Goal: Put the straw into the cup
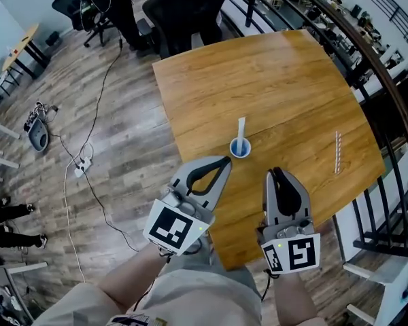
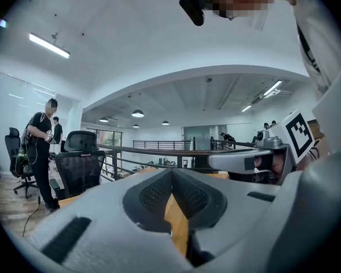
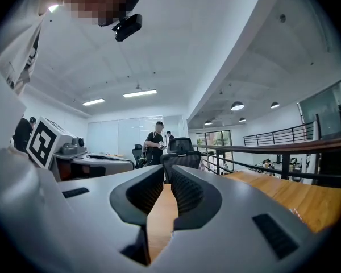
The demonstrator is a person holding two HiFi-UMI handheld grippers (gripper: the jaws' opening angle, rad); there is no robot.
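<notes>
A small blue cup stands on the wooden table, near its front left part. A white straw sticks up out of the cup and leans toward the far side. My left gripper hovers just short of the cup on its near left, jaws shut with nothing between them. My right gripper is held to the near right of the cup, also shut and empty. In the left gripper view and the right gripper view the tips meet, and the cup is hidden behind them.
A striped straw lies on the table's right side. Black office chairs stand beyond the far edge. A railing runs along the right. Cables and a power strip lie on the floor at left.
</notes>
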